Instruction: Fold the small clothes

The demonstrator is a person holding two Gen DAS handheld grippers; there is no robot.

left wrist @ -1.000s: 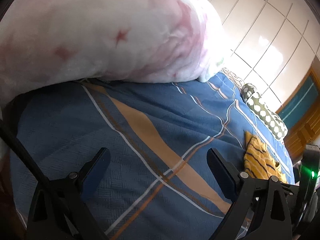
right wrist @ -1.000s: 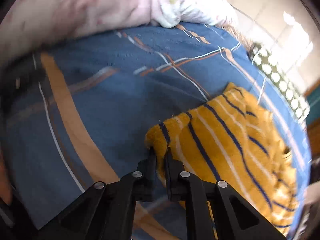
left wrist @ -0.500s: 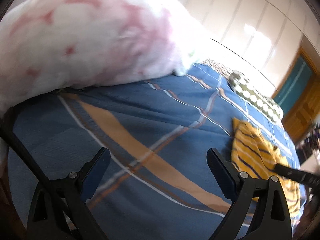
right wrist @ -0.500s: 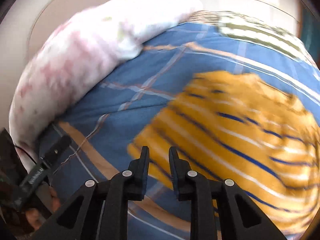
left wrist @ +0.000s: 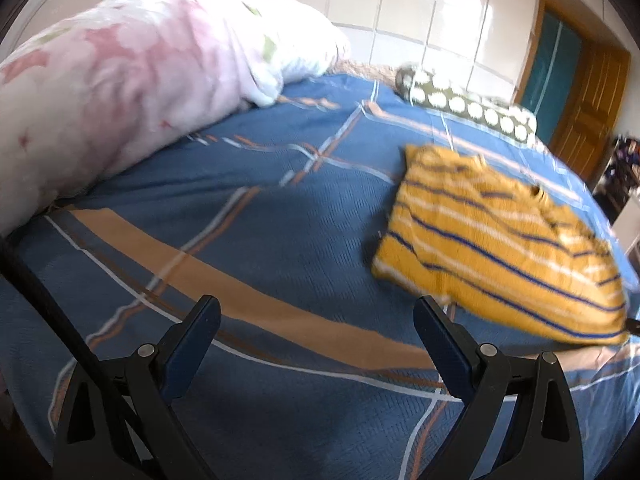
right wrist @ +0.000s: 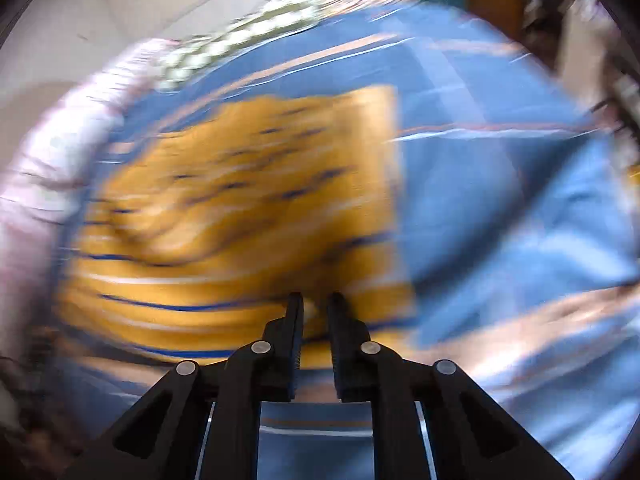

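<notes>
Blue bedding with tan and white stripes covers the bed (left wrist: 280, 220) we work over, with a pink-and-white floral duvet (left wrist: 132, 72) bunched along its far left side and a green pillow with white dots (left wrist: 468, 104) near pale wardrobe panels (left wrist: 420, 12) and a wooden door (left wrist: 588, 96). Our left tool (left wrist: 316, 320) hovers above bare bedding with its fingers (left wrist: 196, 336) spread wide, holding nothing and touching nothing. To its right, the yellow striped garment (left wrist: 492, 240) lies on the bed as a folded, roughly rectangular bundle with navy and white stripes, apart from that tool. Our right wrist view is heavily smeared by motion. In it, the right tool (right wrist: 316, 308) has just been opening its jaws and now shows a narrow gap between the two fingers (right wrist: 294, 320). That tool points down at the near edge of the yellow striped garment (right wrist: 240, 208), which fills the left and middle of the view. We see only yellow cloth behind the gap, and nothing clearly pinched between the pads; whether the tips touch the fabric we cannot tell through the blur.
</notes>
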